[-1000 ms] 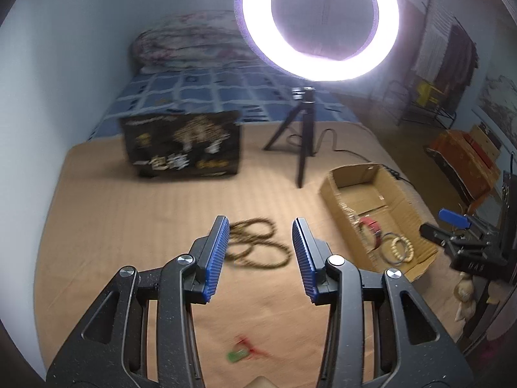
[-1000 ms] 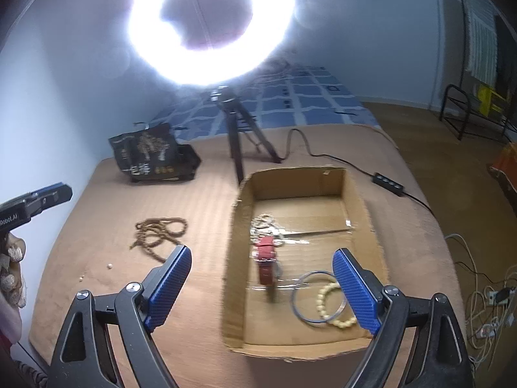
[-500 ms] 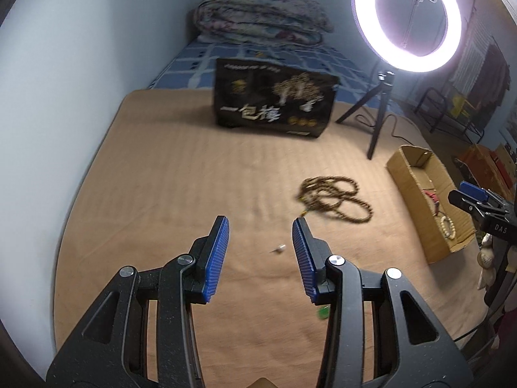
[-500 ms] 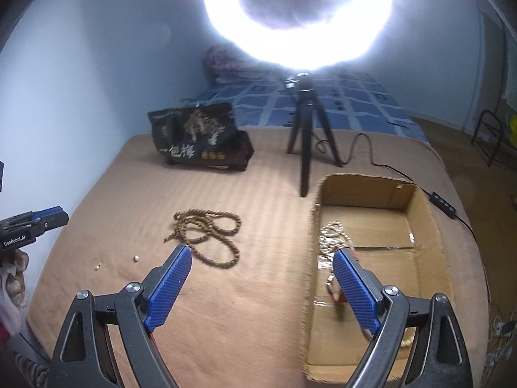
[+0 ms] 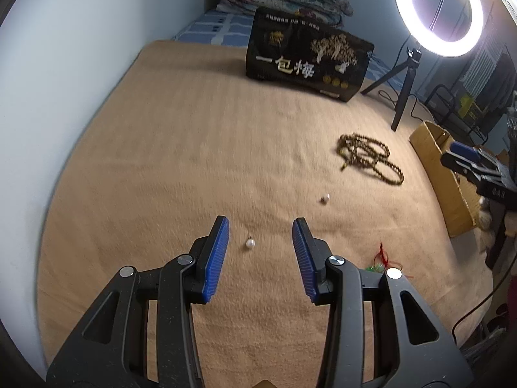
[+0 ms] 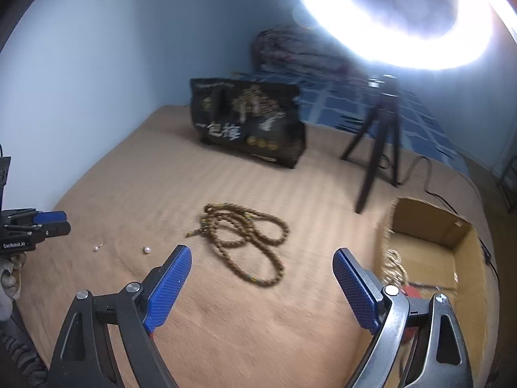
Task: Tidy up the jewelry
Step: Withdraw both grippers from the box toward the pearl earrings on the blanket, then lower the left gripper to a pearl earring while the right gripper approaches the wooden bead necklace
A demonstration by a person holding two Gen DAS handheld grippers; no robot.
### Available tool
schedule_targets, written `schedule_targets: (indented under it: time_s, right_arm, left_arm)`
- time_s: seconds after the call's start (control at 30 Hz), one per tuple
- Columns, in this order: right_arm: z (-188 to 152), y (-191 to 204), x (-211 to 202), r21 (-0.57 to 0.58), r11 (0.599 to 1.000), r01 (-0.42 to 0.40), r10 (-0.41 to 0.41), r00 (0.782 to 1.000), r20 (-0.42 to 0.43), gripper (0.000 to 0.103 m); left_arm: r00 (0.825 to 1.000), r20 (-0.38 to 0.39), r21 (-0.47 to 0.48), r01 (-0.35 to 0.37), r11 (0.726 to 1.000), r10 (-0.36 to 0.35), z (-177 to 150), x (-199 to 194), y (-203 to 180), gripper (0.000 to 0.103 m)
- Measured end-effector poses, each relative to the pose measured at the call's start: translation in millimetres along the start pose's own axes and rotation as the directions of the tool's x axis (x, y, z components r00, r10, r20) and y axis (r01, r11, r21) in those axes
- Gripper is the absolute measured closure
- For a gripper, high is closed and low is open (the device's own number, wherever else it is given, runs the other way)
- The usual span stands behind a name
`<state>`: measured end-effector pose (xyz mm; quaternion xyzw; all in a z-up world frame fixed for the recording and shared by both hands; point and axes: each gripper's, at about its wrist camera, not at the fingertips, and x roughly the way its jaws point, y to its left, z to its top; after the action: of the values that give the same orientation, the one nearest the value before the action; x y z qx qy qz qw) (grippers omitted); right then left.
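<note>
Nearest, the left gripper (image 5: 260, 236) hangs above the tan blanket (image 5: 181, 148), its jaws partly apart and holding nothing; a small pearl earring (image 5: 250, 243) lies on the blanket in line with the gap. A 2nd pearl piece (image 5: 325, 198) lies farther on, with bare blanket between. The right gripper (image 6: 262, 266) stands wide open and empty, framing the brown bead necklace (image 6: 245, 242) beyond its tips. To its right sits the cardboard box (image 6: 465, 236), its near wall close to the blanket's edge. Farther back, open blanket runs to a black bag (image 6: 248, 123) and the ring light's tripod (image 6: 381, 148).
</note>
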<state>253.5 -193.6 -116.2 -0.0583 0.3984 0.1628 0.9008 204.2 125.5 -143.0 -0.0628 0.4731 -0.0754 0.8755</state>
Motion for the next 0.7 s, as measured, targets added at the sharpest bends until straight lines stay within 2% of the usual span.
schedule_targets:
  time_s: [0.1,0.17,0.37,0.57,0.63,0.7]
  right_arm:
    - [6.1,8.8,15.4,-0.064,0.997,-0.042,0.041,0.999,-0.015,0.012]
    - [8.7,15.3,26.3,-0.111,0.993,-0.050,0.047,0.998,-0.034,0.001]
    - [13.3,34.3,66.4,-0.228,0.972,-0.056,0.035,0.995,-0.097,0.000]
    - [9.1,37.5,96.4,-0.240,0.970,-0.029,-0.003,0.991,-0.134,0.000]
    - [8.4,37.4,103.0,-0.242,0.970,-0.028,-0.005,0.990,-0.138,0.000]
    - [8.8,36.5,107.1,-0.247,0.969,-0.026,-0.008,0.991,-0.136,0.000]
  left_arm:
    - [1.000,-0.011,0.000,0.009,1.000,-0.009,-7.3,6.8,2.4,0.062]
    - [1.000,-0.010,0.006,0.015,1.000,-0.015,-10.6,9.8,3.3,0.062]
    - [1.000,-0.002,0.024,0.019,1.000,-0.019,-14.3,20.4,3.7,0.062]
    - [0.998,0.008,0.083,0.054,0.995,-0.055,-10.1,32.5,-13.6,0.062]
    - [0.998,0.005,0.108,0.068,0.992,-0.069,-7.8,37.1,-22.5,0.068]
    - [0.996,-0.004,0.138,0.088,0.987,-0.088,-4.0,45.1,-34.3,0.070]
